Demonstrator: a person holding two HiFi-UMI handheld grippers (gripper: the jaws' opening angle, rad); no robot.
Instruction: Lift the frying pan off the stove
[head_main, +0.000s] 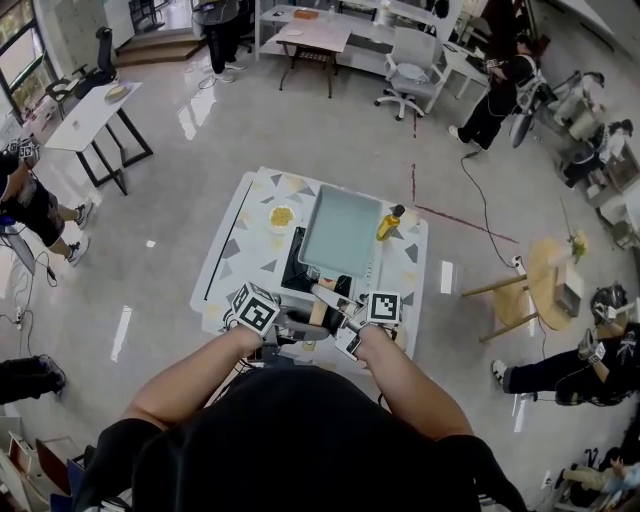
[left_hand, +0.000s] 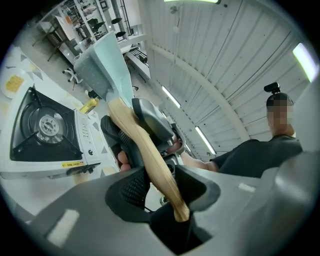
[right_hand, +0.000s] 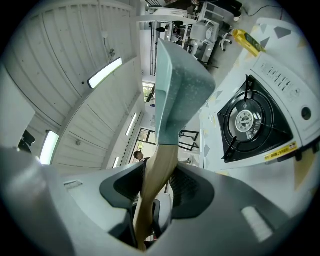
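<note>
I'm holding the pale green square frying pan up in the air above the portable gas stove, whose burner is showing in plain sight. My left gripper is clamping the wooden handle at its end, and my right gripper is clamping it too (nearer the pan). A yellow bottle is standing just beside the stove.

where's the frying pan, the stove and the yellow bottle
frying pan (head_main: 340, 232), head view, middle of its pale flat surface
stove (right_hand: 245, 120), right gripper view, burner head at its centre
yellow bottle (head_main: 389, 224), head view, its body
</note>
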